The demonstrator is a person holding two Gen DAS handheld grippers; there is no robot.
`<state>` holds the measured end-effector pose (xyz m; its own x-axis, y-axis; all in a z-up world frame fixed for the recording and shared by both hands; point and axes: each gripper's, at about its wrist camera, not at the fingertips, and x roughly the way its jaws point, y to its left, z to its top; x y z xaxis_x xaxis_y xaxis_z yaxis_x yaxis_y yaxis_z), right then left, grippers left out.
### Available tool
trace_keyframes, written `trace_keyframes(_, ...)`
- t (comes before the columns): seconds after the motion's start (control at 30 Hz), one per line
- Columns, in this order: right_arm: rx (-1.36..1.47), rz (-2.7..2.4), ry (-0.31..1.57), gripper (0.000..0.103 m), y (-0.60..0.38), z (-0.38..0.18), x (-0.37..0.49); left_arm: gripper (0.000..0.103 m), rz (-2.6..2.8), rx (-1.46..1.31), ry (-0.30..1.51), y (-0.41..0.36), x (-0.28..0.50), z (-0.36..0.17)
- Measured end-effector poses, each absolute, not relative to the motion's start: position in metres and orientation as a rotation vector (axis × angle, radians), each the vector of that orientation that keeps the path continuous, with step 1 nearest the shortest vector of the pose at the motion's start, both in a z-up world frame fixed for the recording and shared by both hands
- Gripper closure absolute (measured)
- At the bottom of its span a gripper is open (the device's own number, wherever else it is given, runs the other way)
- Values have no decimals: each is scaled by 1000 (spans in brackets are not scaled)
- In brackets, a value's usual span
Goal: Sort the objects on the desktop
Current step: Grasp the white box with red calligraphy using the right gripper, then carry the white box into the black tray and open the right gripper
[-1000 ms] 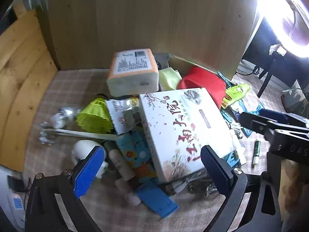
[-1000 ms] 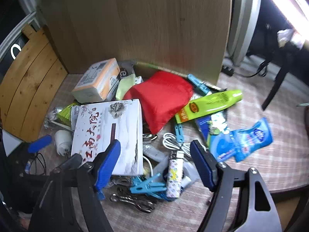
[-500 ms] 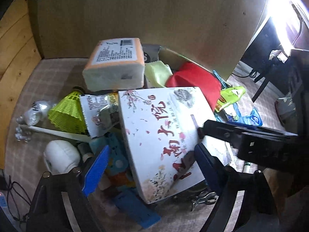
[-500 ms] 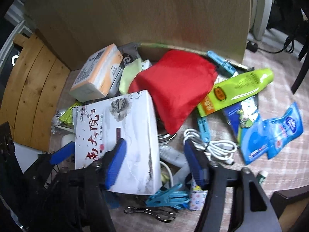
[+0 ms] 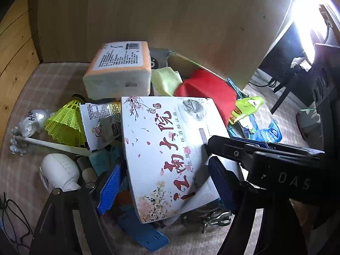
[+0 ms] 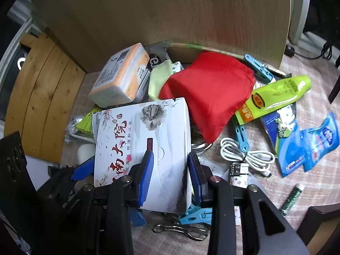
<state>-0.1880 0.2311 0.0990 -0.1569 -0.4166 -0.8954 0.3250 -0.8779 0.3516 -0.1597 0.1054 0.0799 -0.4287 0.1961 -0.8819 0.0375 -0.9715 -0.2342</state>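
Note:
A white tissue box printed with red characters and blossoms (image 5: 170,148) lies on top of a pile of desk clutter and also shows in the right wrist view (image 6: 136,140). My right gripper (image 6: 170,176) is shut on the box's near right edge, one blue pad on its top face and one on its side. My left gripper (image 5: 163,182) is open with its blue pads on either side of the box's near end. The right gripper's black arm crosses the left wrist view at the right.
Around the box lie an orange tissue pack (image 5: 119,70), a red pouch (image 6: 210,93), a green tube (image 6: 276,97), a yellow-green shuttlecock (image 5: 65,123), a white cable (image 6: 244,155), blue clips, blue packets (image 6: 308,144) and metal pliers (image 6: 180,229). A wooden board stands behind.
Both grippers moved forward onto the tissue box. The right gripper closed on its right edge; the left gripper narrowed around its near end.

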Motion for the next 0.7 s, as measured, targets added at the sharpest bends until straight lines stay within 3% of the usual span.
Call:
trace_keyframes(0.33, 1599, -2092, -110, 70, 264, 127, -164, 26, 2550, -1549, -305, 122, -140, 104)
trace_keyframes(0.7, 1592, -2250, -203, 70, 363, 160, -131, 26, 2427, -1429, -198, 207, -108, 134)
